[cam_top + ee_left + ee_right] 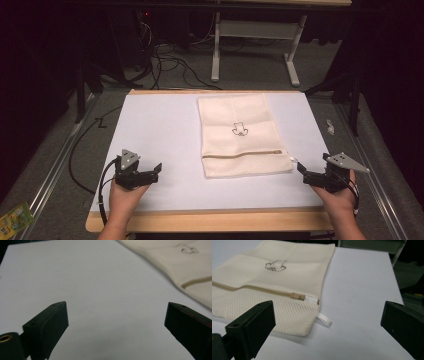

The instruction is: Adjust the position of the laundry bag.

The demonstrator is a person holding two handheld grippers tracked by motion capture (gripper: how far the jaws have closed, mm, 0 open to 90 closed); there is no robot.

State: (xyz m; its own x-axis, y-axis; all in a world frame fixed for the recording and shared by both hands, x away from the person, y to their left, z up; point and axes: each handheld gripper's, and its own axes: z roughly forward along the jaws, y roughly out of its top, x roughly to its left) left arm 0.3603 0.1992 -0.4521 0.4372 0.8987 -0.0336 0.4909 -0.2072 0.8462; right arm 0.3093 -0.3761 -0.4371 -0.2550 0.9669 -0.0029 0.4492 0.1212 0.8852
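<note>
Mesh bag [241,134] flat on worktop [155,130], long axis running away from tongs. Right tongs [302,171] wide, empty, just beside zipper-pull corner [298,296]. Left tongs [154,172] wide, empty, farther off.

This looks like a lab or test room set up for recording, not a home. The counter [150,125] is a wooden board covered by a plain white sheet, standing in a dark space with black surroundings on both sides. Beyond the counter's far edge, loose black cables [170,62] trail across a grey carpeted floor [250,70], near the white metal legs of another table [216,45]. Metal rails [55,165] run along the floor left and right of the counter. A small red light [146,14] glows on dark equipment behind the cables.
</note>
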